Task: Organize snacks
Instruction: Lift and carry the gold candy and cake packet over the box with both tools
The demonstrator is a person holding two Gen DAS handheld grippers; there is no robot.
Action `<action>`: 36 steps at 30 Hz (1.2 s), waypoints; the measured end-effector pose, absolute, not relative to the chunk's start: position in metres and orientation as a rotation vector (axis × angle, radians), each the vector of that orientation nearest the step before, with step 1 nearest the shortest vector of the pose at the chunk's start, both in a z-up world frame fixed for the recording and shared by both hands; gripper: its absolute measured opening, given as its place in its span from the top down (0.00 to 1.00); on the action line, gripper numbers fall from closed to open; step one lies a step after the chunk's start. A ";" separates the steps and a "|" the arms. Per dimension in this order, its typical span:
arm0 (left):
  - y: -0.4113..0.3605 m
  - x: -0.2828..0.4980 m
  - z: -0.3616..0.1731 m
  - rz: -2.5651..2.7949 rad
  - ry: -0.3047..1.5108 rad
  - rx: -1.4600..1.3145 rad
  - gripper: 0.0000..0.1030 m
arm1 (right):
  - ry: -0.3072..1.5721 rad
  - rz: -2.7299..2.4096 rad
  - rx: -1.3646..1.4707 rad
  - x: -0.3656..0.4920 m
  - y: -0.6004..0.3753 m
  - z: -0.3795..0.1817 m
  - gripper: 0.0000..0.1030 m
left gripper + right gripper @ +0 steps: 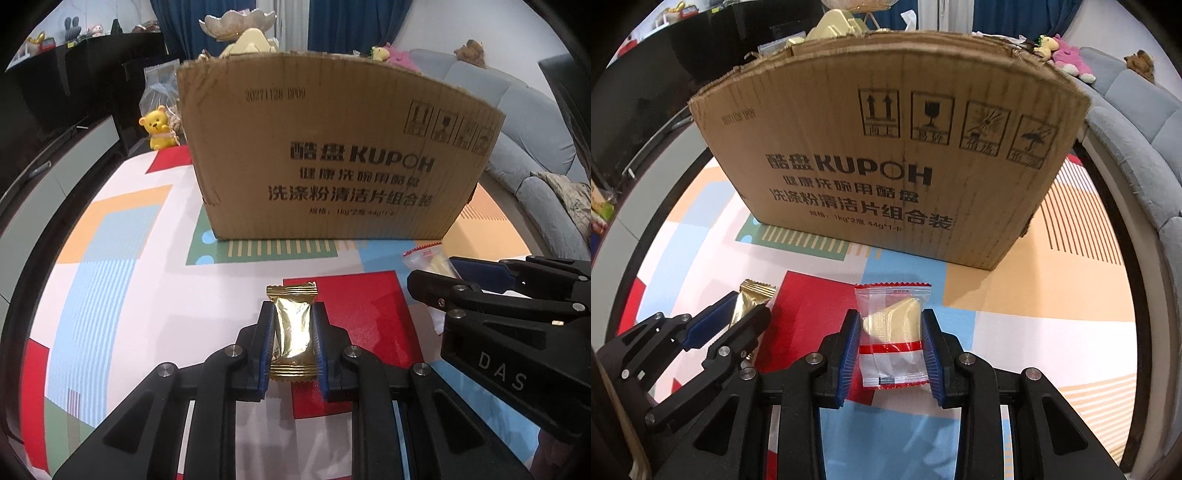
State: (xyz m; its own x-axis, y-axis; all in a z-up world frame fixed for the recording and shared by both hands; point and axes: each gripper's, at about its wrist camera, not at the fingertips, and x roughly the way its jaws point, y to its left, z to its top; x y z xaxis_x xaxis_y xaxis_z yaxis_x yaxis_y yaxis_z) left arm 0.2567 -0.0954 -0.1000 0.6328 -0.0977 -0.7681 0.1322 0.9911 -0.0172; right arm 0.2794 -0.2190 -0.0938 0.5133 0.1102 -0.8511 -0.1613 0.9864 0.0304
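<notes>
Here, left gripper [293, 334] pinching gold snack packet [292, 326], right gripper [891, 345] clamping clear snack packet [893, 334]

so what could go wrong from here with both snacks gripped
1. The cardboard box stands tall right in front; if either snack is carried forward too low, it may hit the wall instead of clearing the rim.
2. The left gripper pinches the gold packet by its smooth foil sides, so it might slip.
3. The right gripper squeezes the clear packet across the pastry, which may get crushed.
</notes>
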 end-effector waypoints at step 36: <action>-0.088 0.260 0.006 -0.171 0.663 0.054 0.80 | 0.772 0.117 0.002 0.258 -0.230 0.002 0.67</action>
State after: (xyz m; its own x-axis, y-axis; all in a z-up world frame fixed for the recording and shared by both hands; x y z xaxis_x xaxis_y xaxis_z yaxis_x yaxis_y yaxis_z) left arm 0.2604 -0.0883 0.0060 0.7746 -0.1410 -0.6166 0.1756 0.9845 -0.0045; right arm 0.2580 -0.2302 0.0025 0.7102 0.1058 -0.6960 -0.1043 0.9935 0.0447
